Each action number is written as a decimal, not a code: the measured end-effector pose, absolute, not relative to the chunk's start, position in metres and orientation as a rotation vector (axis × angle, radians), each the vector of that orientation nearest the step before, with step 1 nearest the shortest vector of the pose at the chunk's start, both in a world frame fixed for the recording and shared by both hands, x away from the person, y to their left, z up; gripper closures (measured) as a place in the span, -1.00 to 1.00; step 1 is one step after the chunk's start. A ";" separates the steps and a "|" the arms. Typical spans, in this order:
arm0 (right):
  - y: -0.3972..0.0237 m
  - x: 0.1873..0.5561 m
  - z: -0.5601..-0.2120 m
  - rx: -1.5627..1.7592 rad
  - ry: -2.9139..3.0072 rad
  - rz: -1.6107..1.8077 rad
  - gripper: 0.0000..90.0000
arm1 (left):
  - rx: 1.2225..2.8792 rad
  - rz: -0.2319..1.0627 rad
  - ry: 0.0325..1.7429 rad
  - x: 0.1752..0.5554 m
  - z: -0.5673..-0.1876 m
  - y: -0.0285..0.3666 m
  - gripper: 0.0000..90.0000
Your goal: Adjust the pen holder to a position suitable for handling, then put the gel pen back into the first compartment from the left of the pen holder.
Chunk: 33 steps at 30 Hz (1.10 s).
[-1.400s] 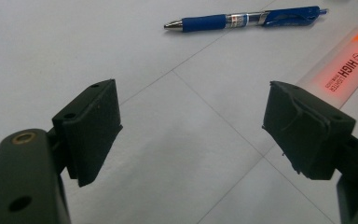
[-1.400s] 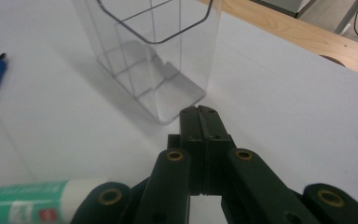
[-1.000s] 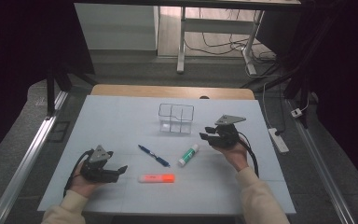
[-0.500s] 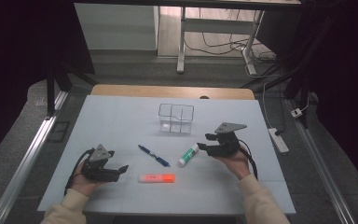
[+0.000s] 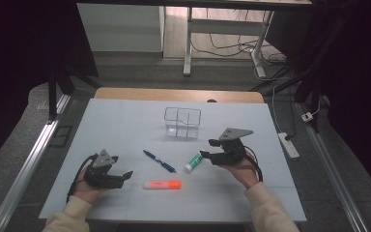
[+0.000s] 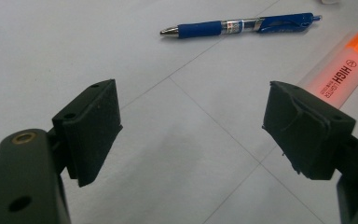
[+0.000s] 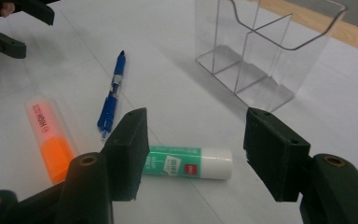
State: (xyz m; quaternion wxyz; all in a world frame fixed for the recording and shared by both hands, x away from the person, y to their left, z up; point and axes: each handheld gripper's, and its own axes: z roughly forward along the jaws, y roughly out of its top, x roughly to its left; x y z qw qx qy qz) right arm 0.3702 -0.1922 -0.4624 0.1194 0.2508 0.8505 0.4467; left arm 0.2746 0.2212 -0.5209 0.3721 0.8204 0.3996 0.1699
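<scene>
**Glue stick lies just ahead of the right gripper, not yet gripped**

Glue stick lies flat on the table, just in front of the right gripper and well apart from the left gripper. In the right gripper view its long axis runs crosswise between the jaws, green body toward one pad, white cap toward the other. The jaws have just been opening and stand wide apart, nothing pressed. Judgement: the right hand is the nearer; the wrist likely needs turning so the pads close across the barrel, not along it. Left gripper's jaws also stand apart, empty, near the orange highlighter. Blue pen and clear organiser sit untouched.
</scene>
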 end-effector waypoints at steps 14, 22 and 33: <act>-0.162 0.365 -0.464 0.691 2.559 1.266 -0.16 | 2.091 0.446 1.028 0.273 -0.519 0.224 -0.58; -0.129 0.365 -0.472 0.692 2.633 1.221 -0.14 | 2.093 0.454 1.036 0.271 -0.520 0.225 -0.58; -0.081 0.380 -0.476 0.675 2.702 1.166 -0.12 | 2.088 0.442 1.036 0.272 -0.520 0.226 -0.58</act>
